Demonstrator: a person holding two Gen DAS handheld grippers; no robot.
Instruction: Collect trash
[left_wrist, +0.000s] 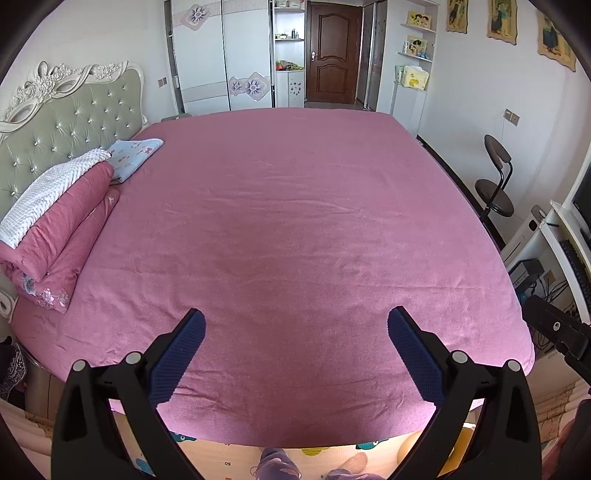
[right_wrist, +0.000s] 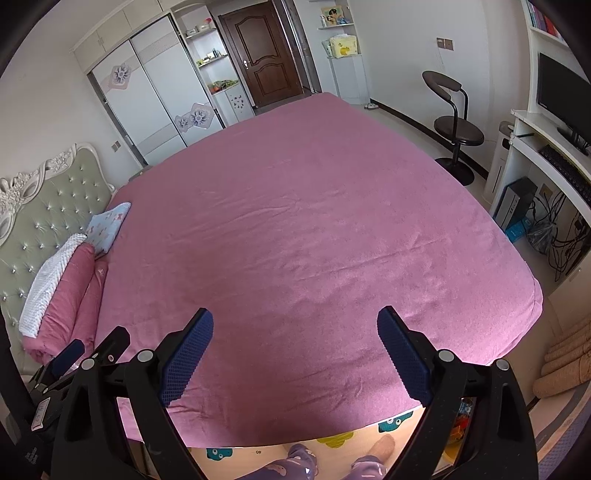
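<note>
No trash shows on the pink bed sheet (left_wrist: 295, 221) in either view. My left gripper (left_wrist: 296, 321) is open and empty, held above the near edge of the bed. My right gripper (right_wrist: 294, 321) is open and empty too, above the same edge of the bed (right_wrist: 303, 229). The left gripper's body also shows at the lower left of the right wrist view (right_wrist: 74, 354), and the right gripper's body at the right edge of the left wrist view (left_wrist: 554, 328).
Folded pink quilt (left_wrist: 55, 229) and blue pillow (left_wrist: 133, 155) lie by the green headboard (left_wrist: 70, 122). A black stool (right_wrist: 456, 129) and a computer desk (right_wrist: 546, 147) stand right of the bed. Wardrobe (left_wrist: 221, 55) and brown door (left_wrist: 332, 51) are at the far wall. A patterned floor mat (right_wrist: 332, 441) lies below.
</note>
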